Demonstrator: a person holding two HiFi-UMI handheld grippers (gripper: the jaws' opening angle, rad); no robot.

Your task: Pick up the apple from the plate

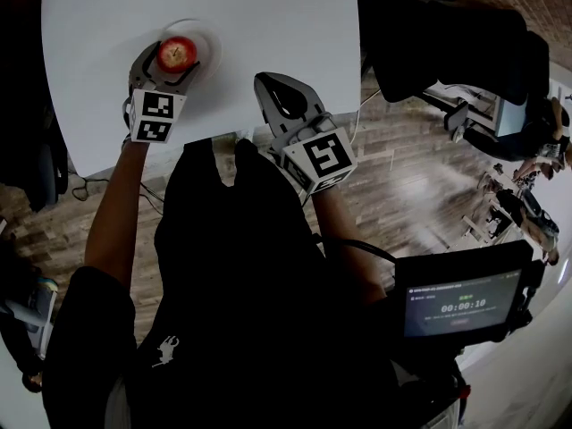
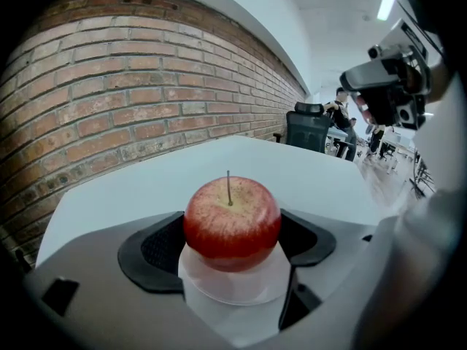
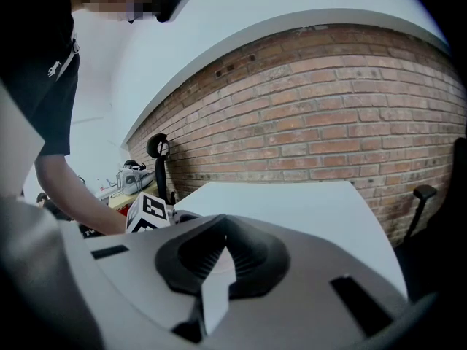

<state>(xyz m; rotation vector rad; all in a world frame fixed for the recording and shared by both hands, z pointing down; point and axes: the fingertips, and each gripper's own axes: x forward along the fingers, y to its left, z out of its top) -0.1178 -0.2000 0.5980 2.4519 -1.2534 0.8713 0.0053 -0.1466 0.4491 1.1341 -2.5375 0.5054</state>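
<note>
A red apple [image 1: 177, 54] [image 2: 232, 223] with a thin stem sits upright over a small white plate [image 1: 204, 36] [image 2: 233, 286] on the white table [image 1: 277, 25]. My left gripper [image 1: 177, 63] [image 2: 232, 233] reaches over the near side of the plate, and its black pads [image 2: 155, 252] press against both sides of the apple. I cannot tell whether the apple still rests on the plate. My right gripper [image 1: 275, 86] [image 3: 219, 248] hovers over the table's near edge, right of the plate, shut with nothing in it.
The table [image 3: 292, 203] stands against a brick wall [image 2: 109, 100]. Black office chairs [image 1: 447, 43] stand to the right on the wooden floor. A screen with a timer [image 1: 460, 304] is at the lower right. The left gripper's marker cube [image 3: 152, 211] shows in the right gripper view.
</note>
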